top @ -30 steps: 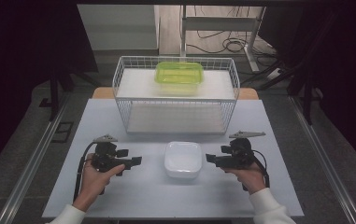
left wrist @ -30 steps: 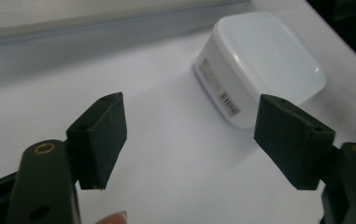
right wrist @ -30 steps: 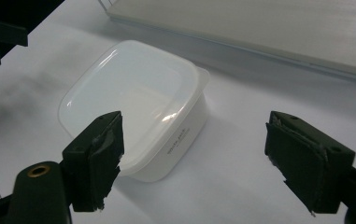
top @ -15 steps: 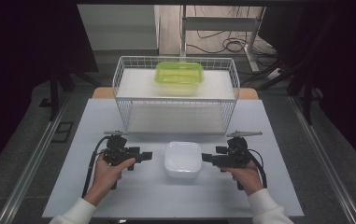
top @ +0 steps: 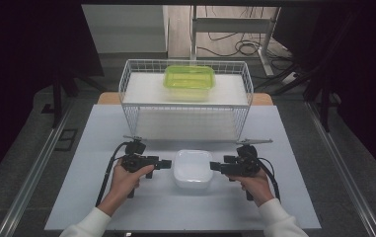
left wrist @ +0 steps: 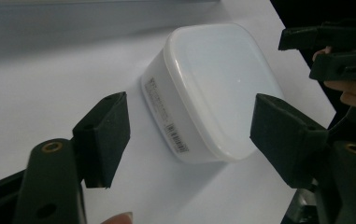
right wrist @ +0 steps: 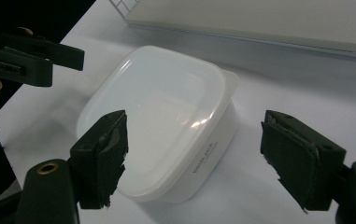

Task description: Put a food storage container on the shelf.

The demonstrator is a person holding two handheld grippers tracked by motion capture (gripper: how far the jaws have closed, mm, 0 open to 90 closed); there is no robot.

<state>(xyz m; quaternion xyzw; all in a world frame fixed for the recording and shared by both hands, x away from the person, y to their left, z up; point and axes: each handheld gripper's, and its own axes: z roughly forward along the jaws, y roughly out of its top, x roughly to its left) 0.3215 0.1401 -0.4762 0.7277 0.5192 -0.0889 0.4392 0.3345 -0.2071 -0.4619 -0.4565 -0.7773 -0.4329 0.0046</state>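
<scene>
High view, pale grey table (top: 101,197), dark room, both tools gaping beside white lidded box (top: 193,169).

— Evenly lit from above on the table (top: 77,197); dark all round it, slightly soft throughout.
— Small glare spots on the white container (right wrist: 166,116) lid. Soft shadow under its near edge.
— Blurred at the close black pads (left wrist: 103,135), sharper farther off.
— No obvious bending at the edges.
</scene>
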